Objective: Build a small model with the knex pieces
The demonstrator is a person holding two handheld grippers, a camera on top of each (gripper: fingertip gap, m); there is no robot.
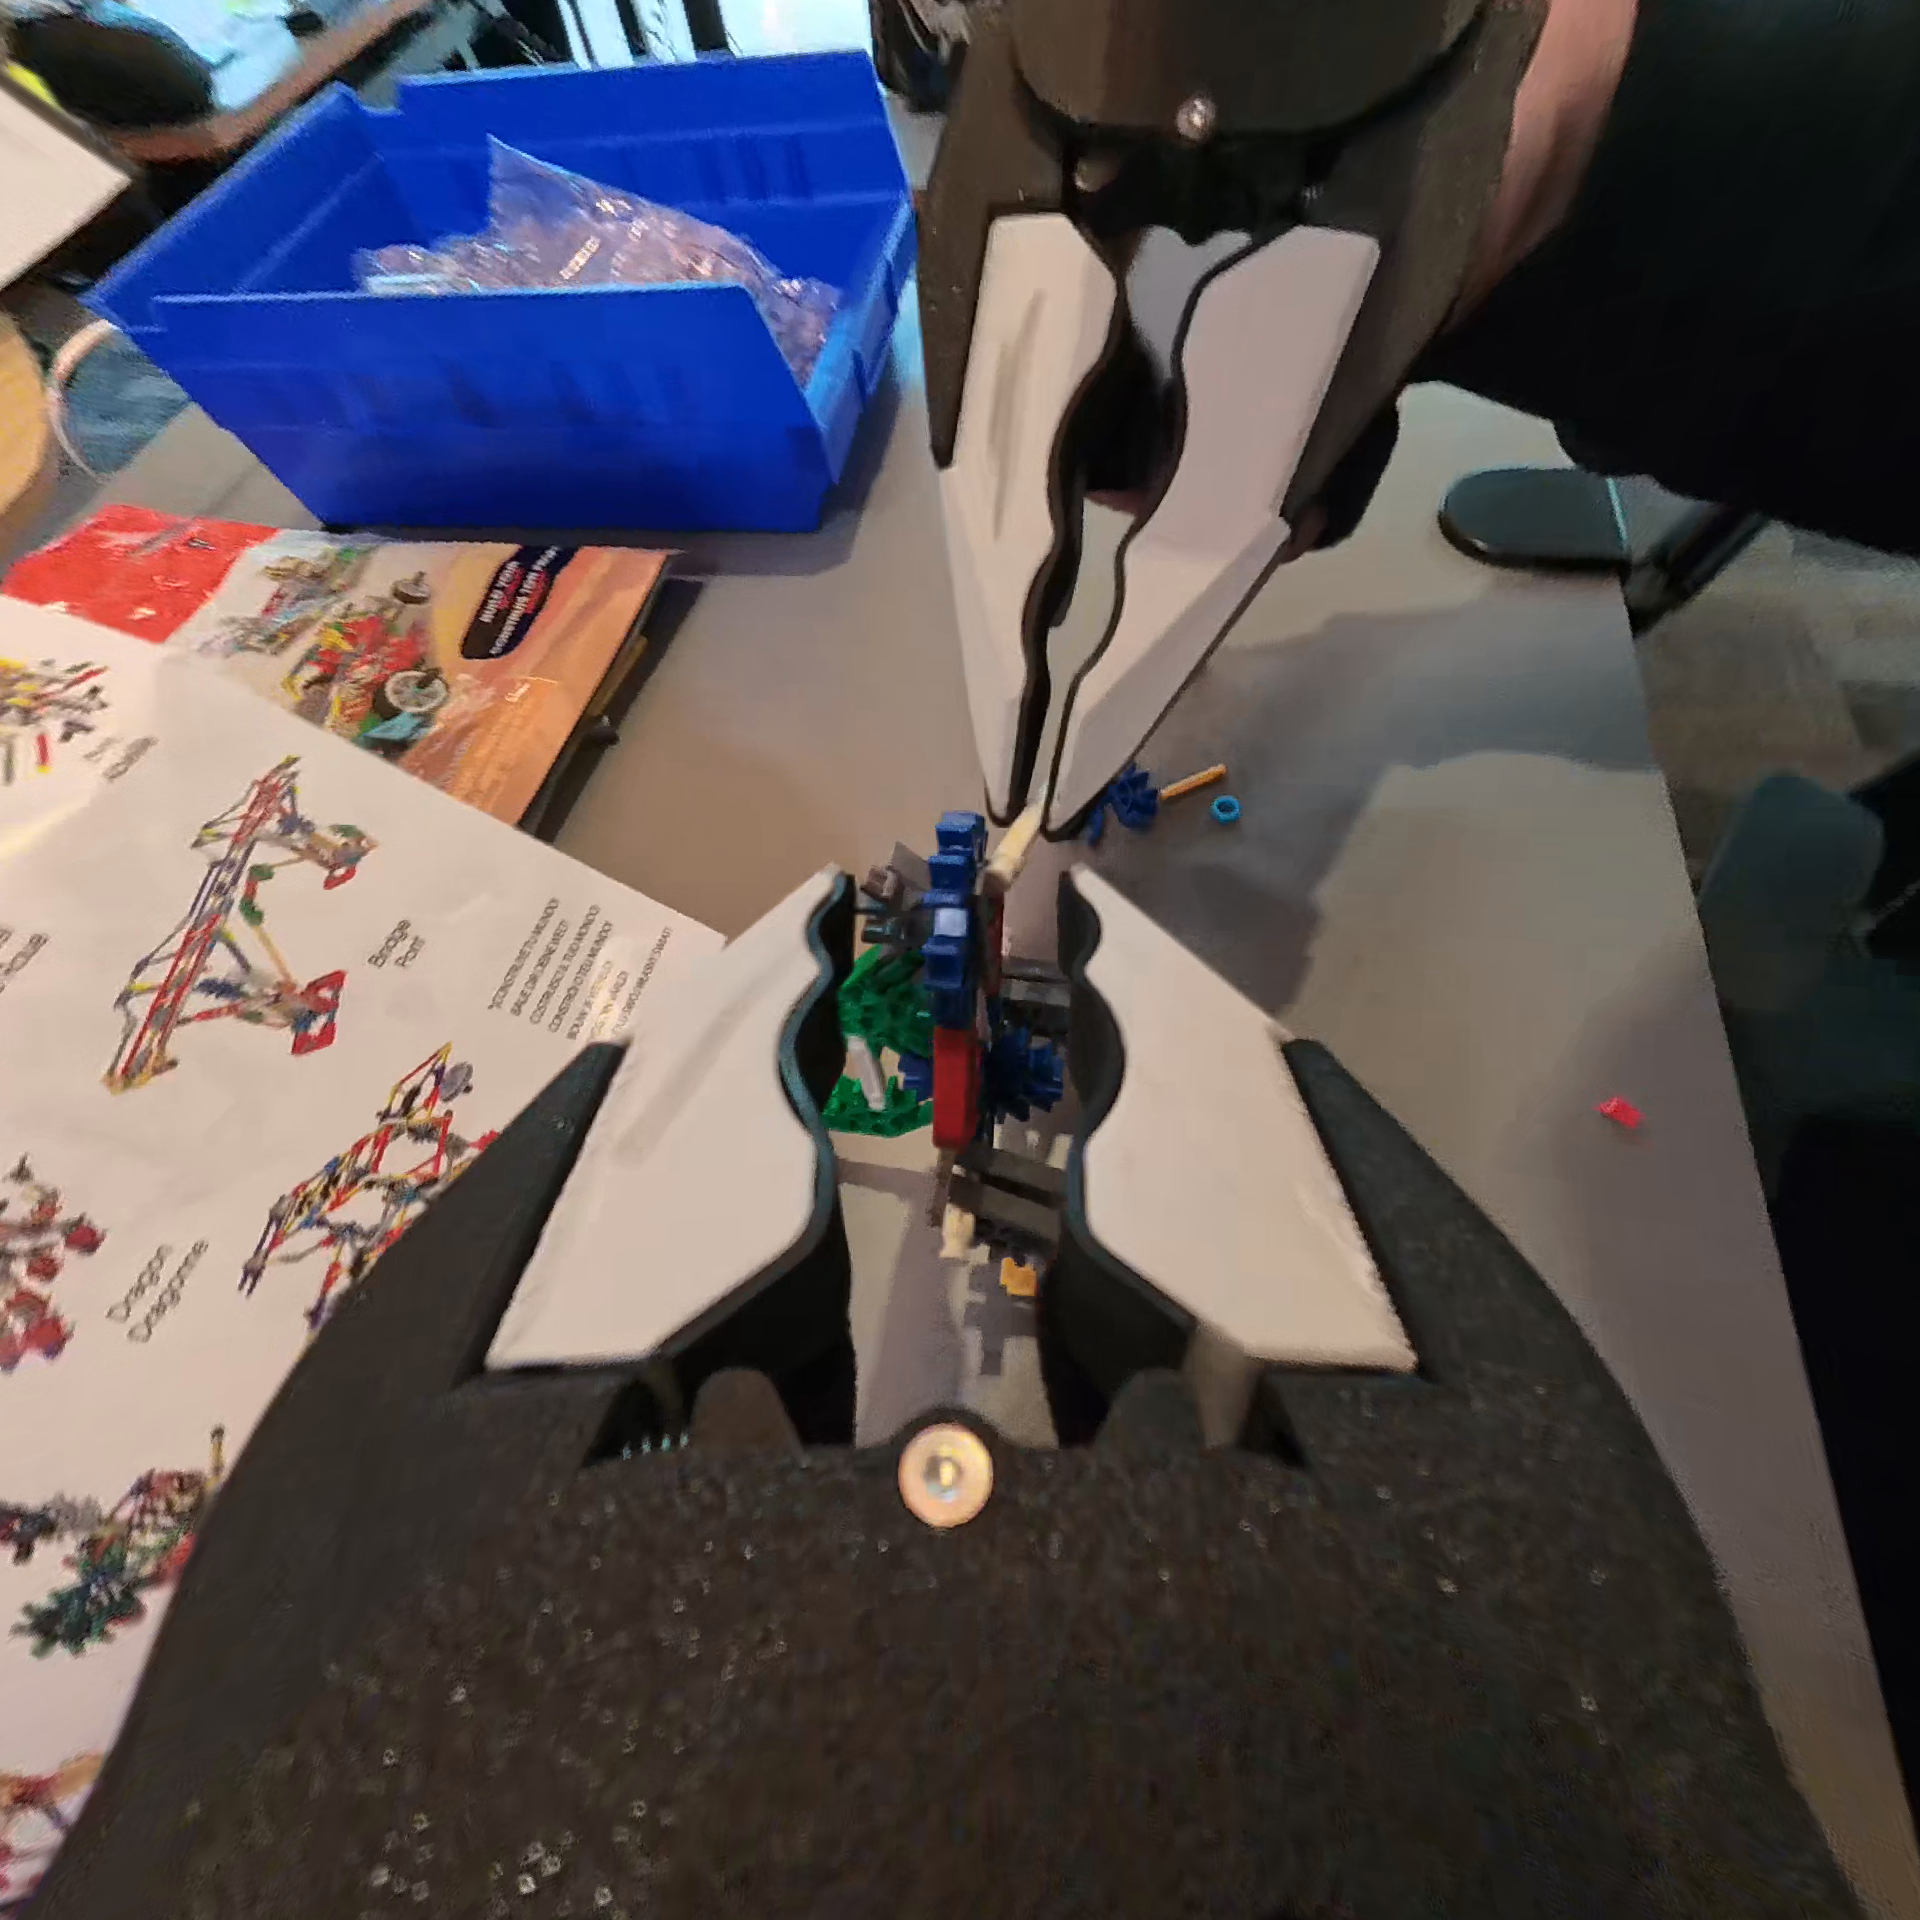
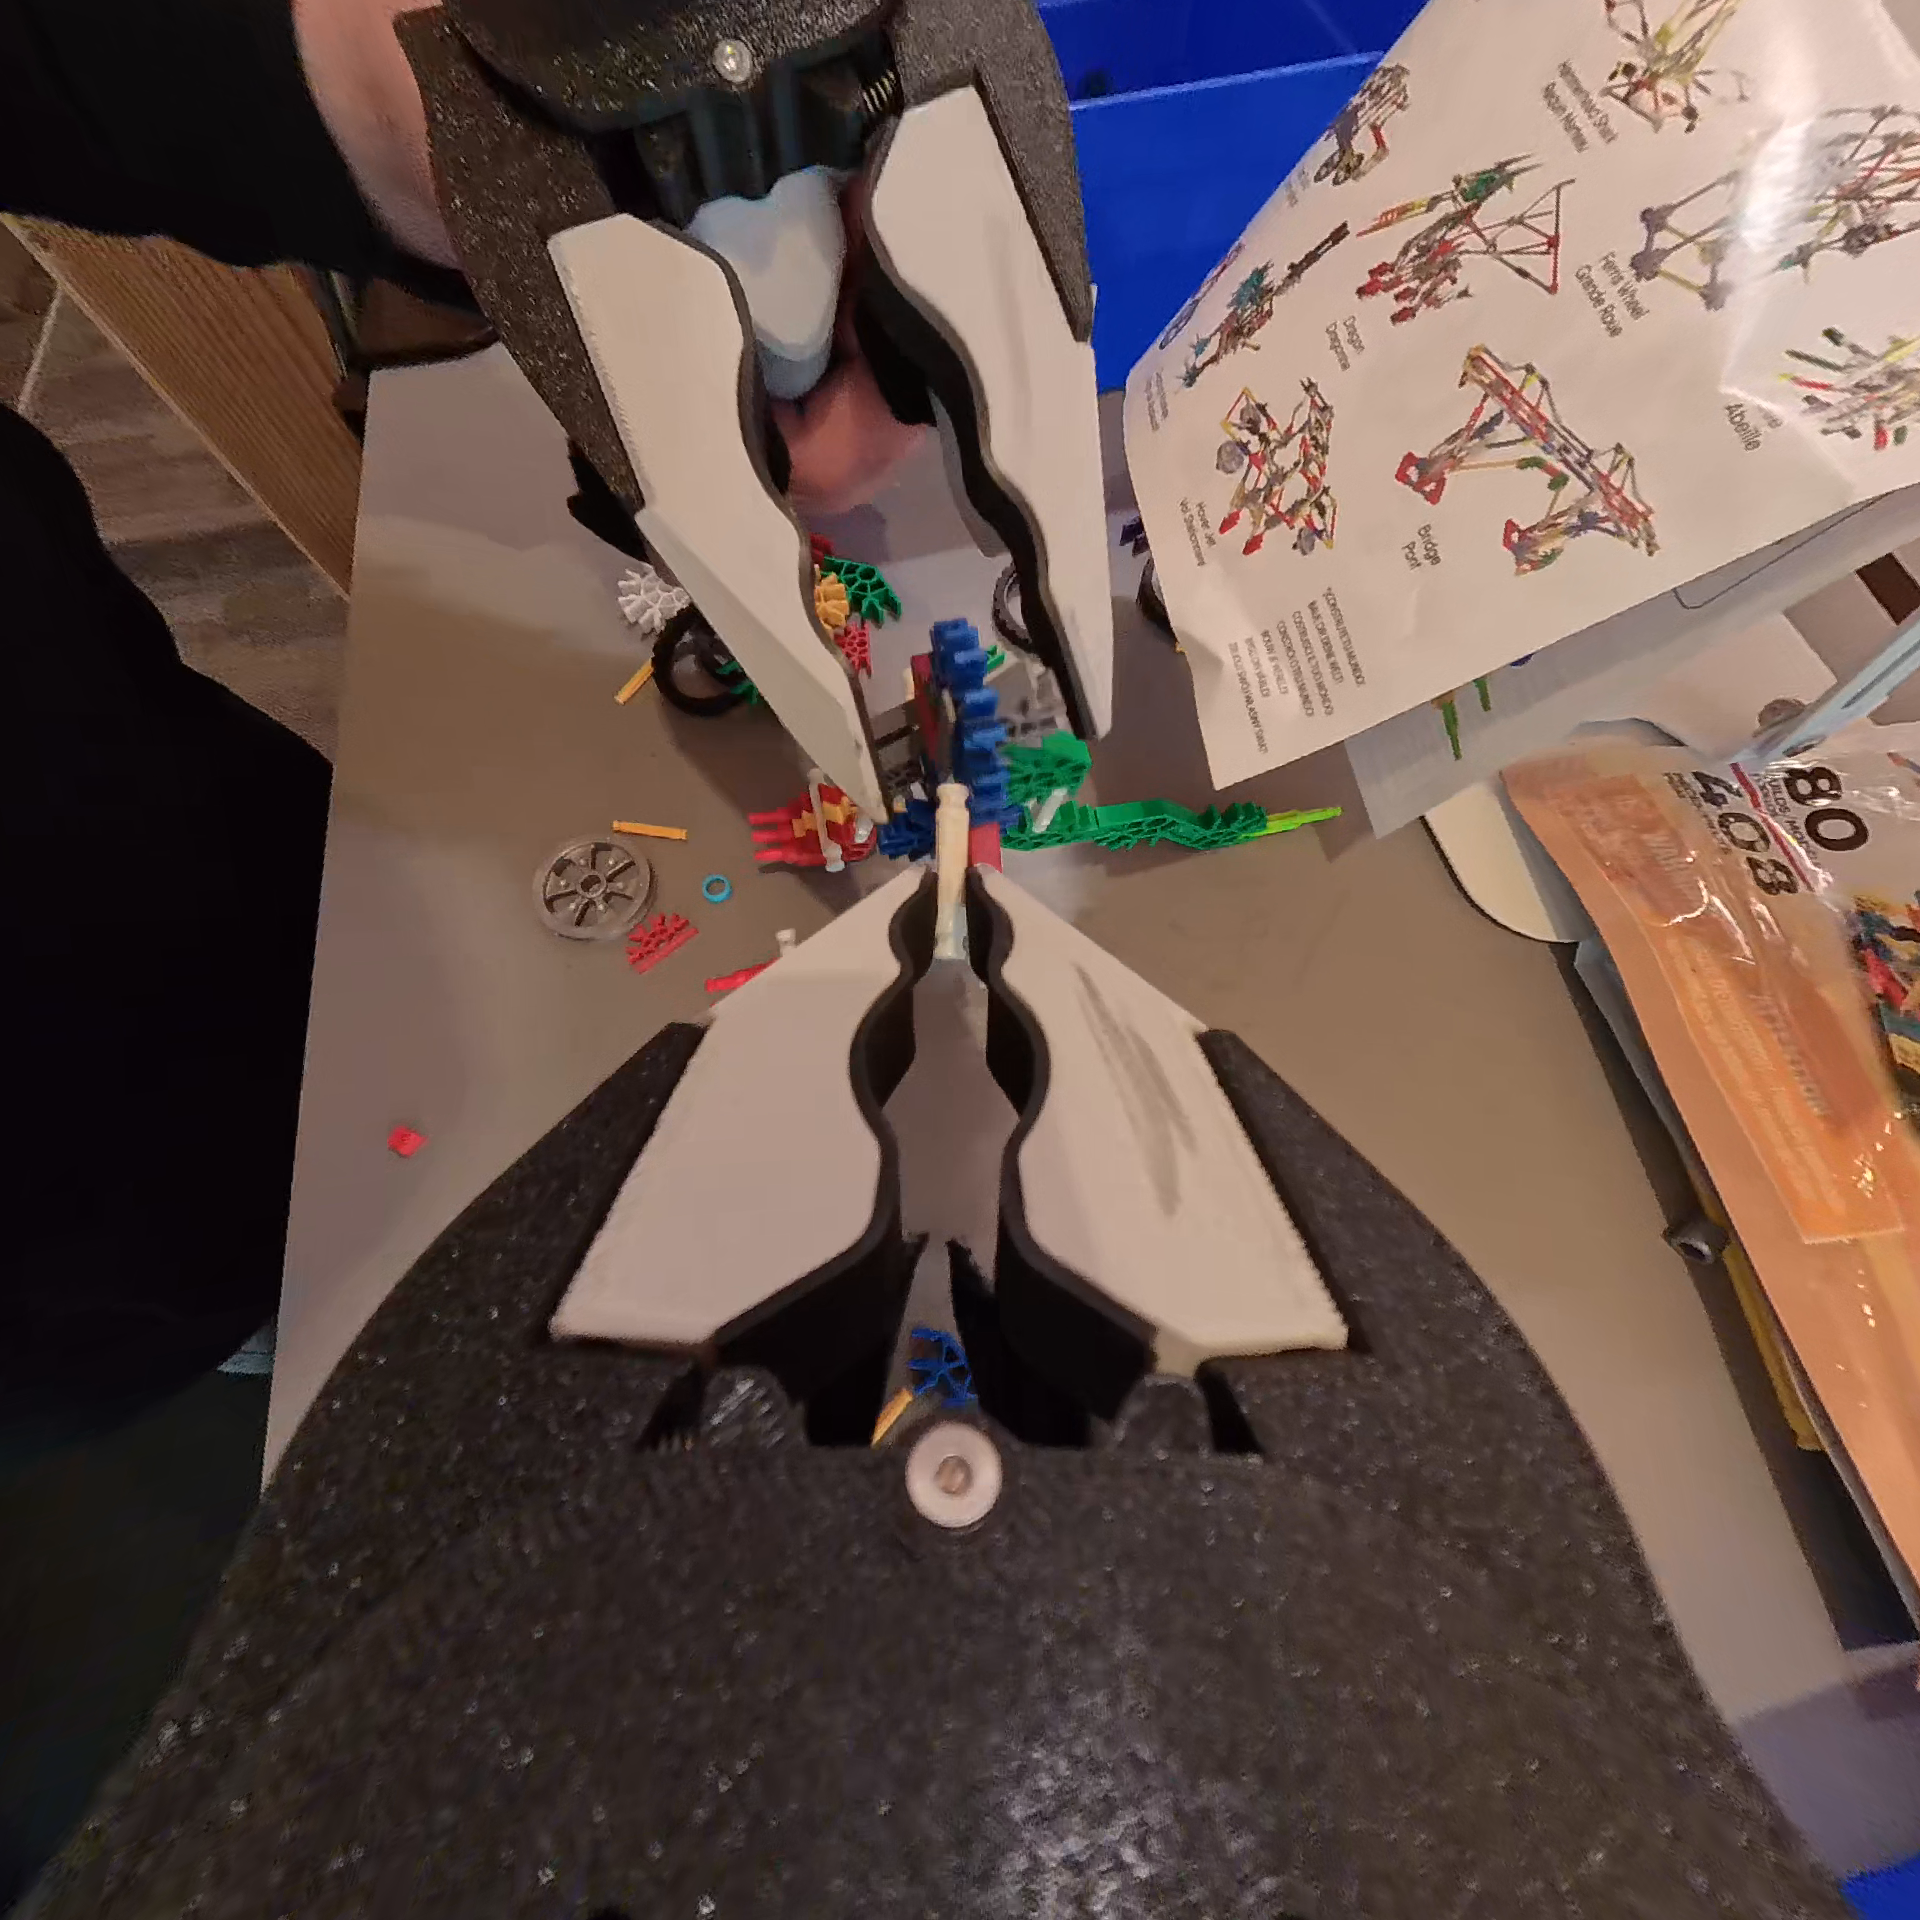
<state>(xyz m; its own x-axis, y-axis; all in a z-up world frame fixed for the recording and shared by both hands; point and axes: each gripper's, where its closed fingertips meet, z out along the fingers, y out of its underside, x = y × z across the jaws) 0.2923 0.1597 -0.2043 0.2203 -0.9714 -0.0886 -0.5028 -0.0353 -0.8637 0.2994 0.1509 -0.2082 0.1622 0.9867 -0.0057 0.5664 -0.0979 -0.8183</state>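
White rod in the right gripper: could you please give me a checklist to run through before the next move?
1. White rod clamped in the right gripper: ok.
2. Rod tip up against the model, beside its blue gear: ok.
3. Rod tip seated in a socket: cannot tell, the gear hides it.
4. Left gripper straddles the model: ok; firm contact: cannot tell.
5. Red cluster clear of the left gripper: cannot tell, it lies right beside one finger.
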